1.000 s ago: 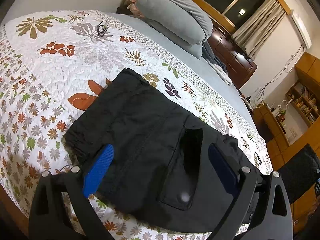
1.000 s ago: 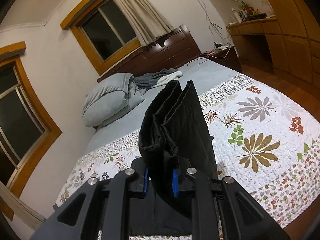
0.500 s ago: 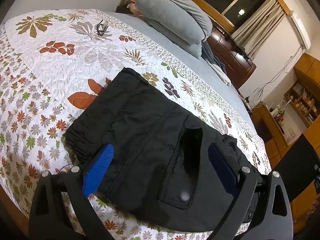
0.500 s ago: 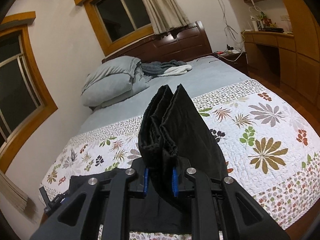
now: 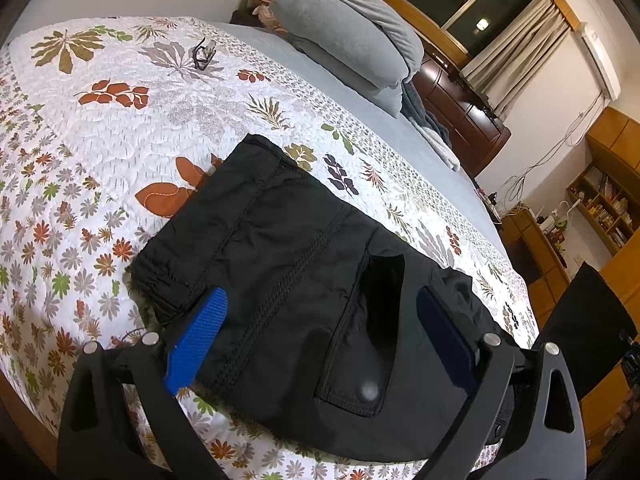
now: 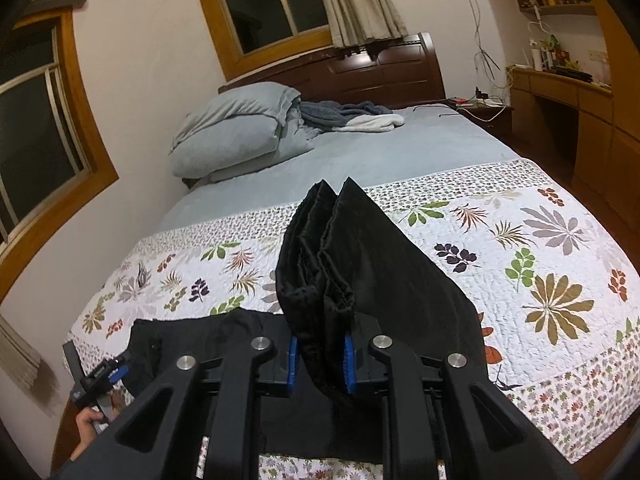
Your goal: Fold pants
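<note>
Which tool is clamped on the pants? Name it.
The right tool: its blue pads pinch bunched black pants. The left tool is spread wide open above them.

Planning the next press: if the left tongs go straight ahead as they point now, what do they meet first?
Most likely the pants: the open left tongs straddle the waist end lying flat on the quilt. Depth is unclear, so contact may be immediate.

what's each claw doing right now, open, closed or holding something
Left claw: open, over the black pants, gripping nothing.
Right claw: closed on the pants' bunched leg ends.
</note>
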A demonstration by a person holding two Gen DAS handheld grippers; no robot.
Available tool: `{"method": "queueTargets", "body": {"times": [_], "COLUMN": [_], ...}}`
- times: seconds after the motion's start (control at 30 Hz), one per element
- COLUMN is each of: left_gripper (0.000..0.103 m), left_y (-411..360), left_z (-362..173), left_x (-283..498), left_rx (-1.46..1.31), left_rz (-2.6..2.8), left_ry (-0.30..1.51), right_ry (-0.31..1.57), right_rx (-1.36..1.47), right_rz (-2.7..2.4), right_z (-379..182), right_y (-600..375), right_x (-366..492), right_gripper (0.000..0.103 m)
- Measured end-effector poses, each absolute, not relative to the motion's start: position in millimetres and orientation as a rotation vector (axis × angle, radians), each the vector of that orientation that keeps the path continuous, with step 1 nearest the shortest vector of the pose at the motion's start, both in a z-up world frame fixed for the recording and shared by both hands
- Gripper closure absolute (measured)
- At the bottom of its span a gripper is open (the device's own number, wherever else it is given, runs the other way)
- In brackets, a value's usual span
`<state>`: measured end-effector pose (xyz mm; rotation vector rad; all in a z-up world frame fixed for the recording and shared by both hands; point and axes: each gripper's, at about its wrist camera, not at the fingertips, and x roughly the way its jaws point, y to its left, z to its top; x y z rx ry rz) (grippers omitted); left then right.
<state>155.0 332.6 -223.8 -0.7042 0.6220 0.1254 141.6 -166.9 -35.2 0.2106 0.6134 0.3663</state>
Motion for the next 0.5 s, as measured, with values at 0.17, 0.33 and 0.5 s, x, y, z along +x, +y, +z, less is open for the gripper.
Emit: {"method": "queueTargets", "body": {"times": [0.17,0.33,0.5], "left_gripper": [0.008,0.008,0.007], "left_y": [332,332,331], "left_z": [-224,-224,-225], "left_x": [155,155,156], "left_rx": [-0.704,-0.699,-0.692], "left_rz": [0.124,0.126,0.132], "left_ry": [0.624,0.629,0.634], "right_ry": [0.613,0.607,0.601], "right_rx": [0.18,0.151,0.104], "right_rz": [0.372,0.383,0.391], "right_z": [-43,-47,-52], "right_y": [-160,-152,-139], "right_x": [140,139,139], "right_gripper": [0.086,0.086,0.086]}}
